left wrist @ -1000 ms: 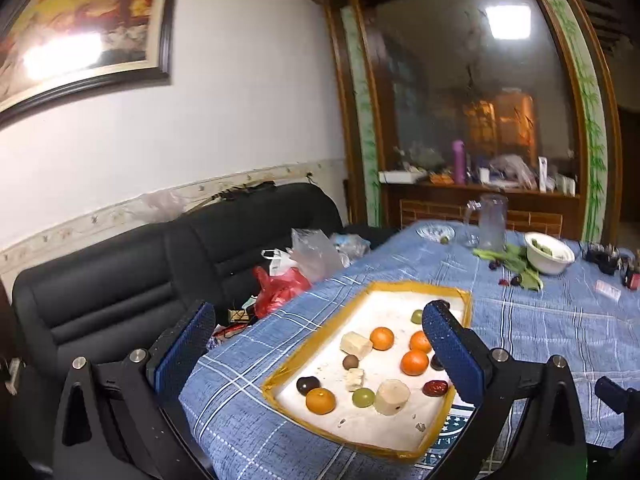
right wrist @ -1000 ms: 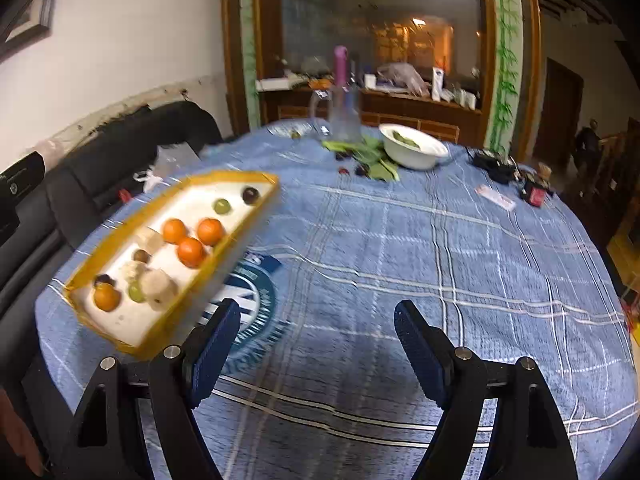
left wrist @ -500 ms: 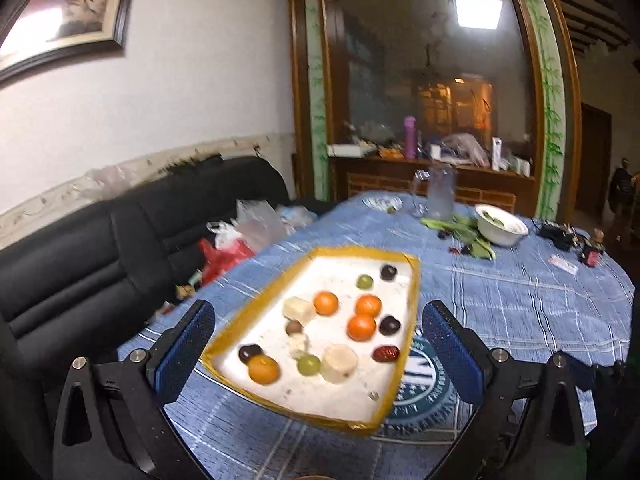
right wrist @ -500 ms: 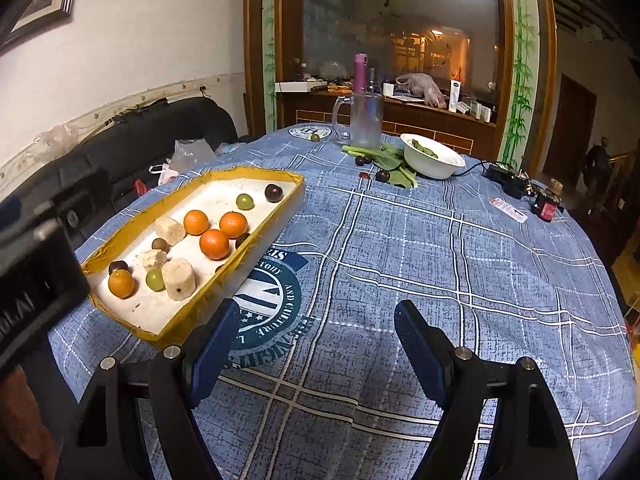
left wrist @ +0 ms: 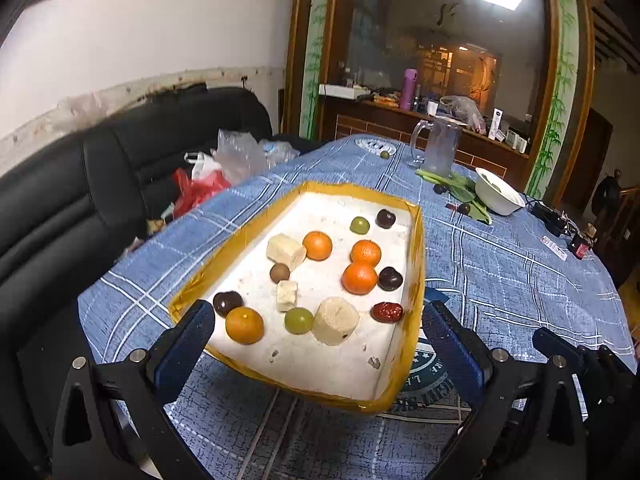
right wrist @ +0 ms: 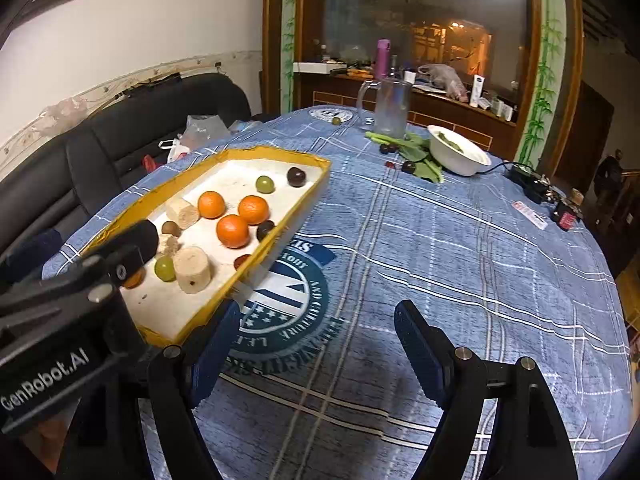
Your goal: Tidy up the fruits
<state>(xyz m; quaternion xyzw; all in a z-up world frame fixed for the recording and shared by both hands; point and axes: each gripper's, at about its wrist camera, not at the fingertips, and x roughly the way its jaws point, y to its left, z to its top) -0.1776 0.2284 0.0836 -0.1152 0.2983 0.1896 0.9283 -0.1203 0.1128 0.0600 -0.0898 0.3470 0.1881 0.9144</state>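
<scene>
Both my left gripper point(left wrist: 316, 344) and right gripper point(right wrist: 316, 344) stand wide open and hold nothing. The small oranges point(left wrist: 359, 278) in the yellow-rimmed tray point(left wrist: 416, 264) look smooth and round, so I judge they roll easily; I would pinch one softly across its middle.

the left gripper point(left wrist: 316, 340) has dipped and swung toward the yellow-rimmed tray point(left wrist: 416, 264), its wide-set jaws now flanking the tray's near end. in the right wrist view the left gripper's body point(right wrist: 68, 312) now overlaps the tray's near corner, hiding fruit there.

Blue-clothed table point(right wrist: 440, 240) bears tray point(left wrist: 418, 240), jug point(right wrist: 390, 108), bowl point(right wrist: 460, 156)
</scene>
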